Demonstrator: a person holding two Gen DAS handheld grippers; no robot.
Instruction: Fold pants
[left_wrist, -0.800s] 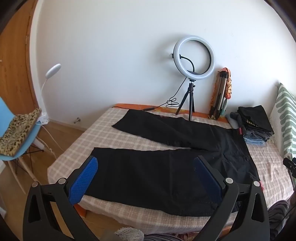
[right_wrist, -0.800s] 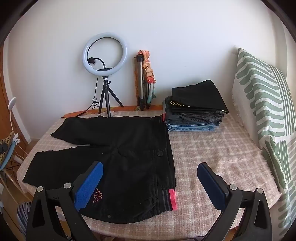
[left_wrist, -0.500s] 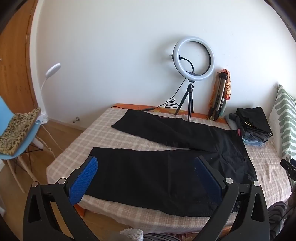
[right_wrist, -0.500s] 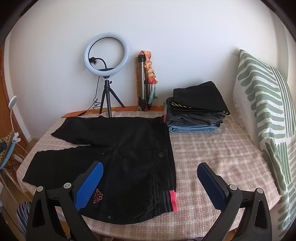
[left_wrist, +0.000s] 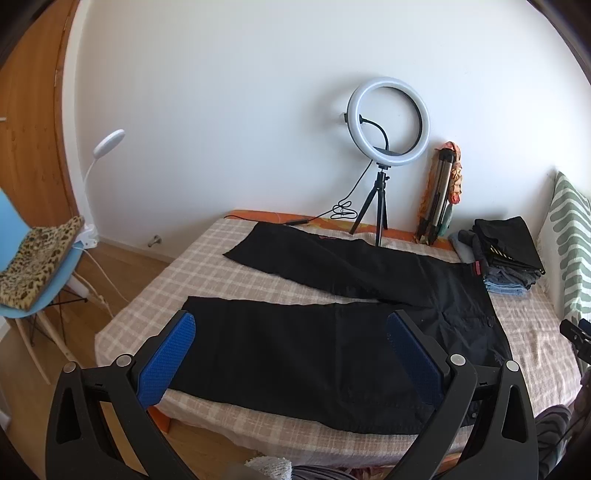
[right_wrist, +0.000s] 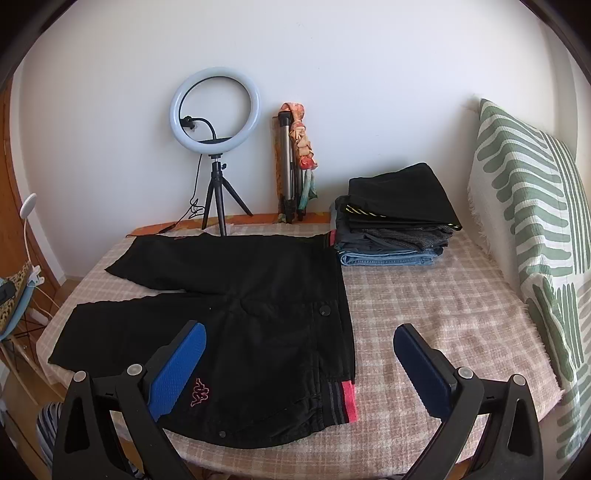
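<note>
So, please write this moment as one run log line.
stage: before first grasp | pants: flat on bed, legs apart | left gripper: open, empty | right gripper: open, empty

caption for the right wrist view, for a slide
Open right claw above black pants spread flat on the bed.

A bed (right_wrist: 424, 306) with a pink-and-cream checked cover carries everything. Black pants (right_wrist: 236, 295) lie flat on it, unfolded, legs spread apart toward the bed's left end, the red-striped waistband toward the middle. Just right of the pants' far waistband corner sits a stack of folded clothes (right_wrist: 395, 229), black on top, denim at the bottom. Behind the pants, at the wall edge, a ring light (right_wrist: 216, 110) stands on its small tripod. Right of the stack, a green-patterned pillow (right_wrist: 532, 206) leans upright.
</note>
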